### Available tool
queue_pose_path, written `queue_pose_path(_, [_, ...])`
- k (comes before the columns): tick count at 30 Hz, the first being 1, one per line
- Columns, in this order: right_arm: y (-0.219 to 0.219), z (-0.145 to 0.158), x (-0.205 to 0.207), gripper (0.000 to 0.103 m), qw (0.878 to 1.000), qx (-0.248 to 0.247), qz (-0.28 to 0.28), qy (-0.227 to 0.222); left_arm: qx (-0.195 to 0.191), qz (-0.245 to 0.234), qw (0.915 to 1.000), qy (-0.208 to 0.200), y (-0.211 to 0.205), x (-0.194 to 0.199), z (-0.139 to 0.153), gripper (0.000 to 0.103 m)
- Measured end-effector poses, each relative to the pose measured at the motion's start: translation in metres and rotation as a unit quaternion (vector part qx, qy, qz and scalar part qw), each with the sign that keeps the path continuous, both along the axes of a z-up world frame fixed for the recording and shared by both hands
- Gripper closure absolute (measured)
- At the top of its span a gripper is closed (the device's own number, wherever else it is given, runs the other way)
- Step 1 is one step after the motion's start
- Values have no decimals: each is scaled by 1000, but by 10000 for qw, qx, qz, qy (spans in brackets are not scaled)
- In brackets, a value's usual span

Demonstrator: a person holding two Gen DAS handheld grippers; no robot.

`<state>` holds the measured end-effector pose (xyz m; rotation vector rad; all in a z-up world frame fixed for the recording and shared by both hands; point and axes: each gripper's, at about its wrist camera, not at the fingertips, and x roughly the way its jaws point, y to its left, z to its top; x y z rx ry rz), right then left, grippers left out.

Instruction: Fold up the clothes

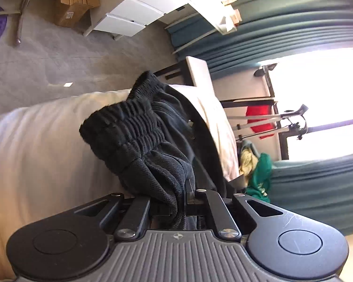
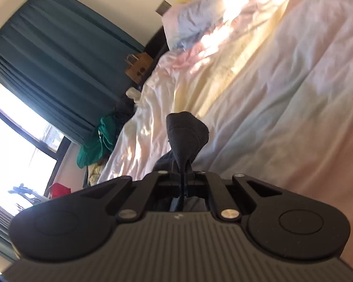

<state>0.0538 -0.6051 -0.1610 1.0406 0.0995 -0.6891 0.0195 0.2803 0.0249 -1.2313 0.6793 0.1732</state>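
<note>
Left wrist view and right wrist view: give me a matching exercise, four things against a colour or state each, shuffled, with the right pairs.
Things:
1. black garment
2. curtains
3. drawer unit
4. cardboard box

Colour or state:
A. white, standing on the carpet
B. teal, hanging beside the bright window
C. brown, open at the top
D. bunched, clamped in the left tool, another part in the right tool

Pairs: 1-D, 2-B, 3-A, 4-C
</note>
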Motion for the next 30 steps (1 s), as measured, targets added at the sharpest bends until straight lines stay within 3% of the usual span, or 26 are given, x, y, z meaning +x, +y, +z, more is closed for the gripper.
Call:
queue_pose_path(3, [5, 10, -20, 98, 9995, -36, -298, 112, 30, -113, 9998, 141, 8, -20, -12, 95])
queue_pose_path(5, [7, 9, -32, 98, 9972, 141, -535, 499, 16, -195, 9994, 276, 11, -35, -24, 94])
queue_pose_path(9, [3, -21, -44, 98, 9817, 1041, -871, 1336, 73, -297, 9975, 640, 20, -46, -61, 91])
queue_pose_path(11, [2, -42, -47, 98, 9764, 1424, -876, 1370, 44, -335, 9970, 703, 24, -51, -74, 88])
queue_pose_path(13, [2, -42, -47, 98, 9777, 1373, -844, 1346, -15, -397, 9970, 660, 29, -55, -79, 83])
queue_pose_path(18, [12, -26, -36, 93, 9781, 1094, -848, 1554, 1102, -832, 9874, 771, 17, -66, -57, 71])
queue_pose_path(19, [14, -22, -35, 91, 9779, 1076, -881, 1559, 1349, -896, 9837, 781, 13, -70, -50, 59])
queue_pose_path(21, [20, -14, -34, 71, 9784, 972, -1002, 1527, 1883, -945, 9748, 740, 3, -80, -34, 41])
queue_pose_path(23, [32, -4, -35, 25, 9813, 753, -1126, 1364, 2579, -879, 9598, 670, -11, -86, -16, 20])
queue_pose_path(24, [42, 3, -34, 20, 9826, 541, -1196, 1313, 2927, -870, 9504, 589, -22, -90, -7, 19])
queue_pose_path(26, [62, 18, -31, 20, 9844, 72, -1225, 1259, 3610, -850, 9277, 424, -42, -96, 11, 16])
queue_pose_path(30, [116, 39, -27, 20, 9882, -913, -746, 975, 4202, -1140, 9002, -99, -91, -94, 30, 7])
